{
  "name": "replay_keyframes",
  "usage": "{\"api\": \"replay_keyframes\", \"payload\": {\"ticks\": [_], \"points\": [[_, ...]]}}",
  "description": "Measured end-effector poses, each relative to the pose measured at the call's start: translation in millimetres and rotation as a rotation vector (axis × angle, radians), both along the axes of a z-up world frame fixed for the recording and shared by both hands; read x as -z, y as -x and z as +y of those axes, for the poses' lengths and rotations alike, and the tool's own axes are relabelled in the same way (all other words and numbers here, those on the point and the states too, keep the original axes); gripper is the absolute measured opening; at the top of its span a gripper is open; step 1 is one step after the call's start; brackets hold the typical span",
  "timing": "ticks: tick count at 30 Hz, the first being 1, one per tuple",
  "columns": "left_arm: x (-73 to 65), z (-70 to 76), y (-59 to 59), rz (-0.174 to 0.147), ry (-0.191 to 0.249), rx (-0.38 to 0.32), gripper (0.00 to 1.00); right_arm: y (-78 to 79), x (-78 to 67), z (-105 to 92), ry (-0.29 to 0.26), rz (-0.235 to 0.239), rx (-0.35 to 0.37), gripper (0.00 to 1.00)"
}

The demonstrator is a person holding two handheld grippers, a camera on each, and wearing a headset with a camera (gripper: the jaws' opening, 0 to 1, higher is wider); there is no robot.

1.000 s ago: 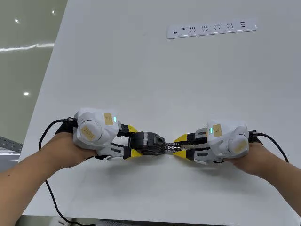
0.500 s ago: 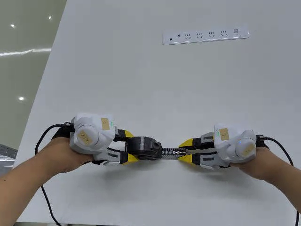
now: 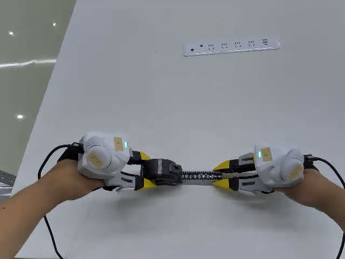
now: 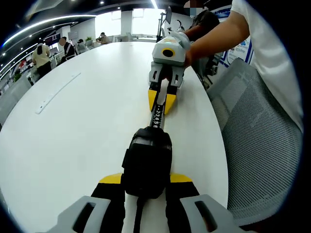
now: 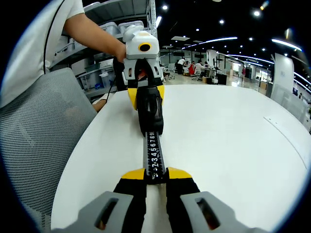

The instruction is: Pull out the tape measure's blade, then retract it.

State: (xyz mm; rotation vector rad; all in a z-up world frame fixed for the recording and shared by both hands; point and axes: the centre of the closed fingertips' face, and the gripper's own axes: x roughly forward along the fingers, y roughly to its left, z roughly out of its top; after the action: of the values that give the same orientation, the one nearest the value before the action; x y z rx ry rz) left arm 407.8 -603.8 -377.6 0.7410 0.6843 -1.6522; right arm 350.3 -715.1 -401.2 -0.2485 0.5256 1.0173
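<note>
The left gripper (image 3: 146,170) has its jaws clamped around the black tape measure (image 3: 164,171), near the front edge of the white table (image 3: 161,97) — the right gripper (image 3: 221,175) pinches the blade (image 3: 199,176) tip (numbers up), a short stretch spanning the gap between them.
</note>
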Motion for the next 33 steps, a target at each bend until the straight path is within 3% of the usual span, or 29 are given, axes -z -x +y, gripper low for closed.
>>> {"api": "replay_keyframes", "payload": {"ticks": [16,33], "points": [[-0.5,-1.1,1.1,0.001,0.004,0.003,0.29,14.7,-4.9,-29.5,0.030,0.021,0.011,0.12],[-0.2,-1.7,0.6,-0.002,0.001,-0.001,0.29,32.1,-5.5,-73.6,0.073,0.051,0.038,0.12]]}}
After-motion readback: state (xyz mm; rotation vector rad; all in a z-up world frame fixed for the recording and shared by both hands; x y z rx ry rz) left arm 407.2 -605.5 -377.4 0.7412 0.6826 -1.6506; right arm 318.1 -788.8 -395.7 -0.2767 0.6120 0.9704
